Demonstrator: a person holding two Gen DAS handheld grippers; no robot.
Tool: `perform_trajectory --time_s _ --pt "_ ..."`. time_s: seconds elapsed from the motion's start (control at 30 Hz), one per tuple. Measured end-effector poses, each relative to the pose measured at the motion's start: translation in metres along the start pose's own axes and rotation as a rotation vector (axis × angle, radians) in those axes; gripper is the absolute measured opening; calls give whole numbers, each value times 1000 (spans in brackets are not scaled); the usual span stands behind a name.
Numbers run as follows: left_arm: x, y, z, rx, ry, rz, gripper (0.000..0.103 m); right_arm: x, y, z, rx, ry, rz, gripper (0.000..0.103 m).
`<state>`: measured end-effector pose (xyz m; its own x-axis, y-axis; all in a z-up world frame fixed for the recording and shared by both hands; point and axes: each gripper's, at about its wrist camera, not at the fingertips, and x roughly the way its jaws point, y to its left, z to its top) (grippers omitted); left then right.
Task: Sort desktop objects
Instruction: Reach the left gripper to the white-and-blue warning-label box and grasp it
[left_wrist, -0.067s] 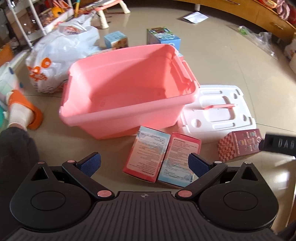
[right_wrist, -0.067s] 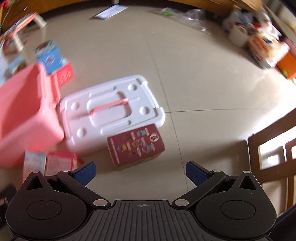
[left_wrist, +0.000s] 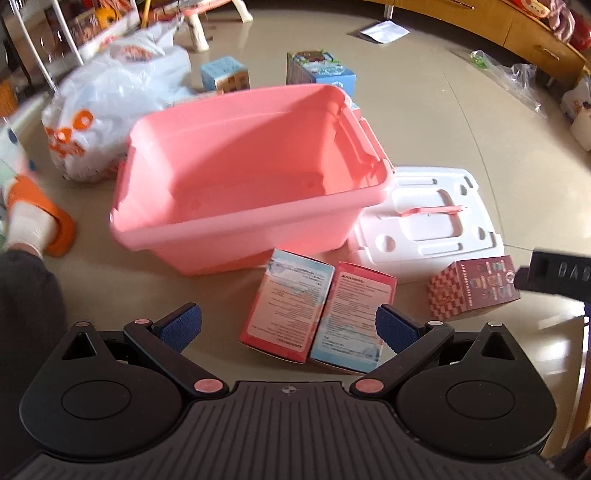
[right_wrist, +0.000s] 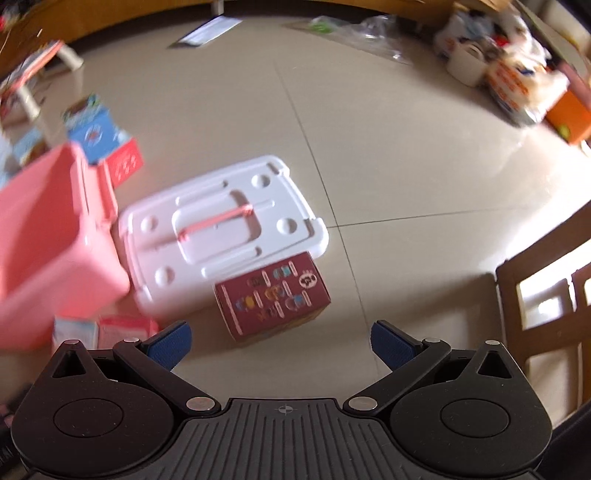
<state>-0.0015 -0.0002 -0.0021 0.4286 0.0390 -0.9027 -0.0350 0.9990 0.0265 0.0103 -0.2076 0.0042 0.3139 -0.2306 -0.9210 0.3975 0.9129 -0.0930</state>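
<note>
The left gripper (left_wrist: 288, 326) has its fingers spread wide and empty, two flat boxes (left_wrist: 317, 314) lying between them. The right gripper (right_wrist: 282, 341), equally wide, has the maroon box (right_wrist: 271, 295) just ahead.

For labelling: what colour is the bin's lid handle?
Pink, on the white lid; the handle is sharpest in the left wrist view.

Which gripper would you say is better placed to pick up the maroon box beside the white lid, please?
Probably the right gripper: the maroon box lies just ahead of its open fingers. The left gripper faces the two pink-and-blue boxes instead.
</note>
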Motion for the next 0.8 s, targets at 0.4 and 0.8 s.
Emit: perform_trajectory --time_s 0.4,0.8 --pt "51 17 1 32 0 -61 98 -6 22 8 -103 -23 152 103" --pt "107 29 -14 -25 24 -124 97 23 26 -2 -34 23 140 103"
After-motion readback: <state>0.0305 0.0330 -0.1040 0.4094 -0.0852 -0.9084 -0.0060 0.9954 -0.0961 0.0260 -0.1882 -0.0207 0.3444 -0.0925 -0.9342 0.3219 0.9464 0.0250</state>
